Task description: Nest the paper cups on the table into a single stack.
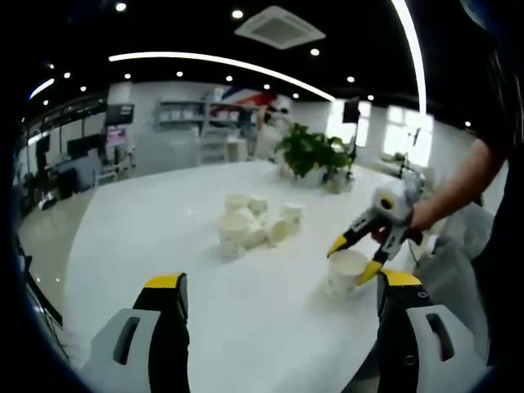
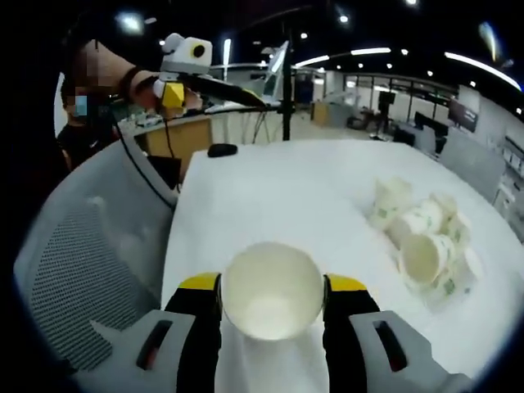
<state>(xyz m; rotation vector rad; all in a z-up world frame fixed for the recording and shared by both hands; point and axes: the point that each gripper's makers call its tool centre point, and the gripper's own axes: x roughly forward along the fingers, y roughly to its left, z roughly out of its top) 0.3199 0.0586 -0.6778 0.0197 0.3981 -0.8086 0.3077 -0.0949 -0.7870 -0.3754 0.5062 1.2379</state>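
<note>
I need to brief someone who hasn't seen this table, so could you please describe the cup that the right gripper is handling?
On the white table, away from the heap of paper cups, one cup stands alone and upright near the edge. The right gripper straddles its rim; the heaped cups lie jumbled.

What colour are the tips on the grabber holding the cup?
Yellow, on the right gripper; clearest in the right gripper view.

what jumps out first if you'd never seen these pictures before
In the right gripper view, the right tongs flank an upright white paper cup, its open mouth facing the camera. Beyond it lies a jumbled pile of cups on the white table, some tipped on their sides. In the left gripper view, the left tongs stand wide open over bare table, with green plants at the far edge.
</note>
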